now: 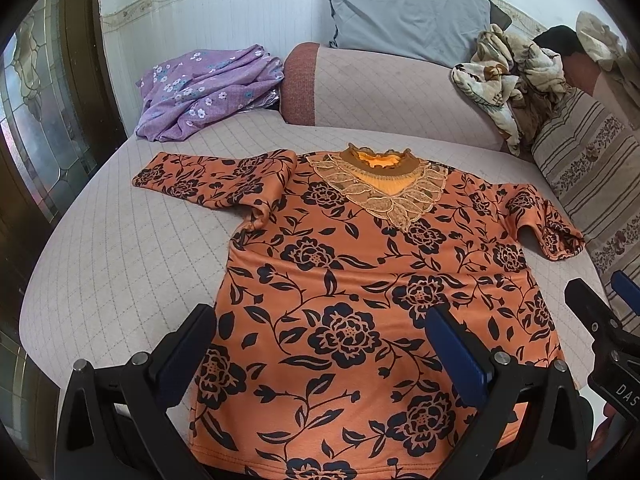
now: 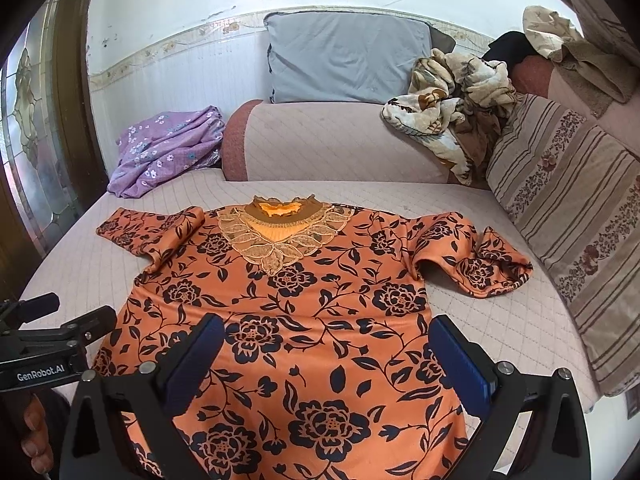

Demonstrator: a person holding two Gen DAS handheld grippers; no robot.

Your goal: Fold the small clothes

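An orange top with black flowers (image 1: pixel 344 280) (image 2: pixel 304 312) lies spread flat, front up, on the quilted sofa seat (image 1: pixel 120 240) (image 2: pixel 500 320). Its lace collar (image 1: pixel 384 184) (image 2: pixel 280 236) points to the far side, and both sleeves lie out sideways. My left gripper (image 1: pixel 320 316) hovers open above the lower body of the top, nothing between its fingers. My right gripper (image 2: pixel 326 328) is likewise open over the lower middle of the garment. The right gripper (image 1: pixel 600 320) also shows at the right edge of the left wrist view, and the left gripper (image 2: pixel 60 320) at the left edge of the right wrist view.
A purple flowered cloth (image 1: pixel 208 88) (image 2: pixel 168 148) is bunched at the far left corner. A grey pillow (image 1: pixel 408 8) (image 2: pixel 344 56) leans on the wall. A crumpled beige flowered blanket (image 1: pixel 512 80) (image 2: pixel 452 116) lies on the backrest. A striped cushion (image 1: pixel 592 184) (image 2: pixel 568 208) borders the right side.
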